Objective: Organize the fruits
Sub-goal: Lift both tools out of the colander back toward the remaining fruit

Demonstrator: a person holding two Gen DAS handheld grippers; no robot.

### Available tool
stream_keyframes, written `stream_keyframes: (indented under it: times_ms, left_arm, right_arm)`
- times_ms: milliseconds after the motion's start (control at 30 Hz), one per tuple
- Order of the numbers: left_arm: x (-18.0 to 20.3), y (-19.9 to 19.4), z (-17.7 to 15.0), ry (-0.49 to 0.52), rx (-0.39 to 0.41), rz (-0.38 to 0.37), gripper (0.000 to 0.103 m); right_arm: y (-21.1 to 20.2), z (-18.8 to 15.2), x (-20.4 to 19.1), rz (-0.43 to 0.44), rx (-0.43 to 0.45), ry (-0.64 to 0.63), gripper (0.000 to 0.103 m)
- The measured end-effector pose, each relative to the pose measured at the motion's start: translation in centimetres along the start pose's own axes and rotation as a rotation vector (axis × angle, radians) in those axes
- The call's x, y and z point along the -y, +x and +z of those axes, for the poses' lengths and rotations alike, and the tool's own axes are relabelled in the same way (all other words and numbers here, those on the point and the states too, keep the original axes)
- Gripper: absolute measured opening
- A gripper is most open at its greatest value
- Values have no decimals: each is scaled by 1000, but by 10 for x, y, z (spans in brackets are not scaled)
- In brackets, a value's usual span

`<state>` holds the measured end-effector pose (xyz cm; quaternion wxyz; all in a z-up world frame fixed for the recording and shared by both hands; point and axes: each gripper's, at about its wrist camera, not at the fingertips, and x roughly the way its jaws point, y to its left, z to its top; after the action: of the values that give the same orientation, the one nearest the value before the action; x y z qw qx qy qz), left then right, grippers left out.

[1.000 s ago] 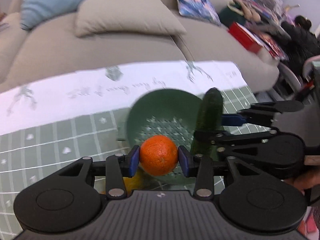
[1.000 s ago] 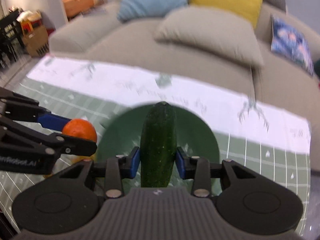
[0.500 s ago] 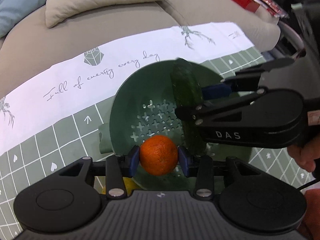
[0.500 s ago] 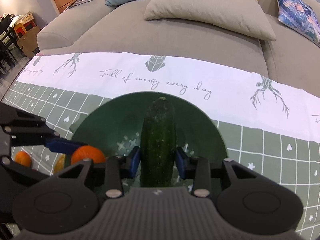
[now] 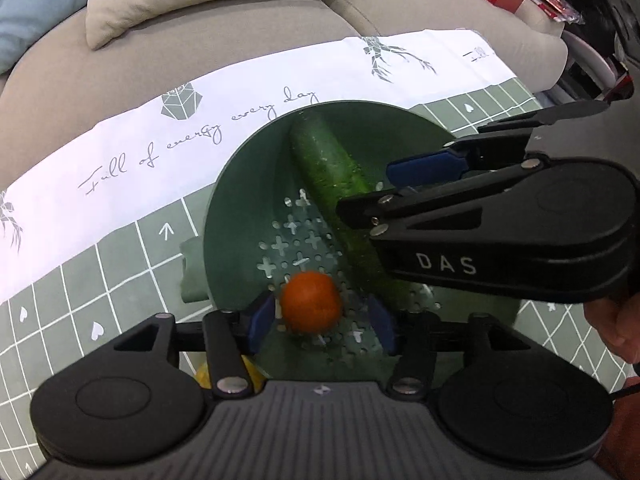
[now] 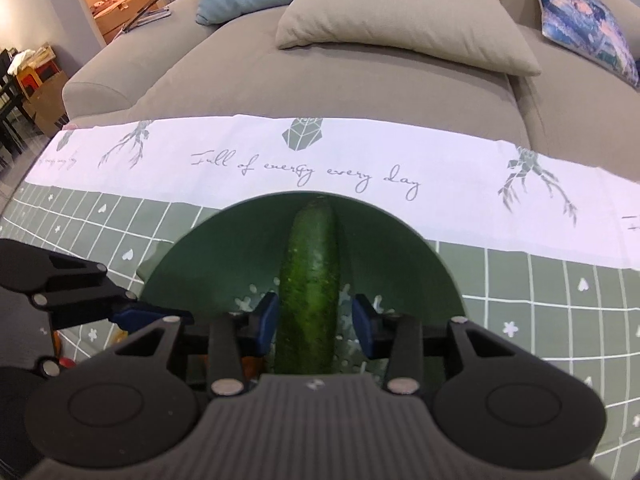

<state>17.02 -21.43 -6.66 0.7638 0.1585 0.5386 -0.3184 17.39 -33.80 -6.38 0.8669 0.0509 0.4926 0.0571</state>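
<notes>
The left hand-held gripper (image 5: 322, 318) is released, its blue pads clear of the orange (image 5: 311, 306) lying between them in the green colander (image 5: 240, 184). The right hand-held gripper (image 6: 316, 320) is likewise spread, the cucumber (image 6: 314, 280) between its pads, pointing ahead into the colander.

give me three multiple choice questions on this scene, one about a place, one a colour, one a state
1. Where does the long green cucumber lie?
A. on the sofa
B. in the dark green perforated colander bowl
C. on the white cloth

2. What colour is the small round fruit between the left tool pads?
A. orange
B. purple
C. white

3. How is the right tool set?
A. clamped on the cucumber
B. open, pads clear of the cucumber on at least one side
C. out of view

Answers:
1. B, its length rests against the bowl's inner wall.
2. A, it is plainly orange.
3. B, a gap shows beside the right pad.
</notes>
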Motion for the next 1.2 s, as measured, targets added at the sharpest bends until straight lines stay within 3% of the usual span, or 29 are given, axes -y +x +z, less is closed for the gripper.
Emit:
stream_keyframes:
  times_ms: [100,267,667,900,1200]
  left_arm:
    - [4,-9,-5,1,23,9,70]
    - [4,-35,-17,-21,61,-18,70]
    - [-23,-113,-82,-140,193,1,70]
    - [-47,-126,-133,-213,212,107,70]
    - [-74,-110,-192,-313,211,137,66]
  right_arm:
    - [-15,-3,-3,-19,26,-6,49]
    - [-47,-14,-8,-57,82,11,49]
    - [-116,-73,-50,-15,237,112,52]
    - [-117,-119,-85,-1,234,140,55]
    - [-86,-168,-115,-54,161,98,56]
